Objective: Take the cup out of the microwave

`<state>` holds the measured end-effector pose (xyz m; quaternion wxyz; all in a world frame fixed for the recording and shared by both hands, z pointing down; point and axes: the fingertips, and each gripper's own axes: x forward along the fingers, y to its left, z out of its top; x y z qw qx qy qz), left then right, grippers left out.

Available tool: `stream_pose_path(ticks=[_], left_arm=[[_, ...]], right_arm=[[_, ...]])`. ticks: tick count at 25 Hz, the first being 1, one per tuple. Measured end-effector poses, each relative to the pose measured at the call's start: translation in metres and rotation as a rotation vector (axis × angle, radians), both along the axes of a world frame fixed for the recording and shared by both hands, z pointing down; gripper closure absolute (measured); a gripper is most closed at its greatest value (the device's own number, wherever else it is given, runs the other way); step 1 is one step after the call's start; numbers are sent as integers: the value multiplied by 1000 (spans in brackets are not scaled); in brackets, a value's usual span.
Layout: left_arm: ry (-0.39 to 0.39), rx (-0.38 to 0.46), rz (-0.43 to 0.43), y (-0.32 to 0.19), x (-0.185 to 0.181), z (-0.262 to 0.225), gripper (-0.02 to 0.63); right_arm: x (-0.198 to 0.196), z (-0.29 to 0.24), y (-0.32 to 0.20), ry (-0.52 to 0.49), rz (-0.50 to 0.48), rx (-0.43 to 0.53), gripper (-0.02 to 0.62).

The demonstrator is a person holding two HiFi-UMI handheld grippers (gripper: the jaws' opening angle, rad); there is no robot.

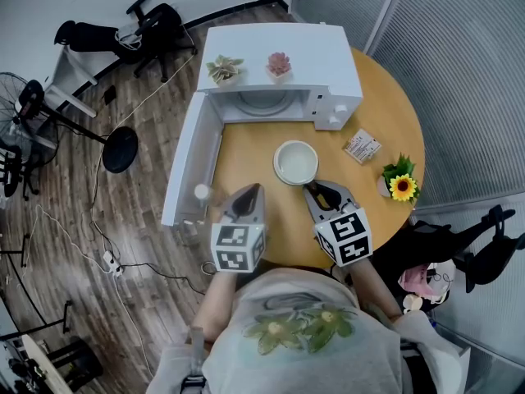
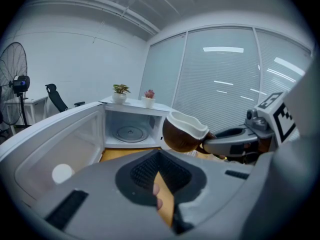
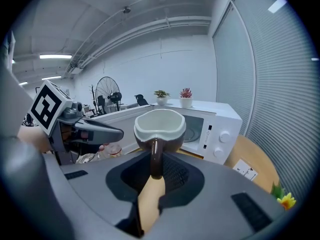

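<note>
Head view: I see the cup (image 1: 295, 162), white inside, over the round wooden counter (image 1: 385, 105), just in front of the microwave (image 1: 279, 56) and outside its cavity.
Microwave: its door (image 1: 189, 162) is swung wide to the left; the glass turntable (image 1: 264, 103) is bare.
Right hand-held gripper (image 1: 314, 190): in its own view the jaws are clenched on the cup's brown handle (image 3: 156, 159), with the bowl (image 3: 160, 126) just past the tips.
Left hand-held gripper (image 1: 256, 189): jaws drawn together with nothing between them, beside the cup and apart from it.
Cup contact: from the left gripper view it looks slightly tilted (image 2: 182, 131); I cannot tell whether its base rests on the counter.
Surroundings: two small potted plants (image 1: 224, 70) sit on the microwave; a sunflower (image 1: 402, 185) is at the counter's right edge.
</note>
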<state>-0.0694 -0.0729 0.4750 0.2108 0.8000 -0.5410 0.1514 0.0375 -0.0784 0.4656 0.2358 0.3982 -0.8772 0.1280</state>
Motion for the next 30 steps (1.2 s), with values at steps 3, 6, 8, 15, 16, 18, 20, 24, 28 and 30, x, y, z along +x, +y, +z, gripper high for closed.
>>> stream_pose_path(ticks=[3,6,8,15,16,18,20,24,28,30], left_arm=[[-1,-3,0,1,0,1,604],[-2,-6,-1,1,-1,2,604],[-2,-8,-4,0,-1,2,604],[-5,-19,-7,-3,-3,7,604],[-5,-21,-7,-4,-3,8,604],[-9,-23,-7,-4,-4,9,604],[-10,-26,-7,-5,-4,10,604],[-10,-38,-7,-7,-4,13,604],[-10,-51,-2,-8,-2,17,604],[-11,-55,3,-9,0,18,604]], right_arm=[[0,2,0,4,-3,-4,534],[0,5,-1,10,-5,-12,535],[-1,7,-1,13,-6,-19,534],[1,23,-5,25,-3,-51,534],[1,25,-5,28,-2,-56,535],[1,30,-5,33,-2,-67,534],[1,35,-5,38,-4,-78,534],[2,45,-5,43,-4,-98,534],[0,60,-5,32,-12,-121,534],[-1,68,-6,36,-16,-130,534]])
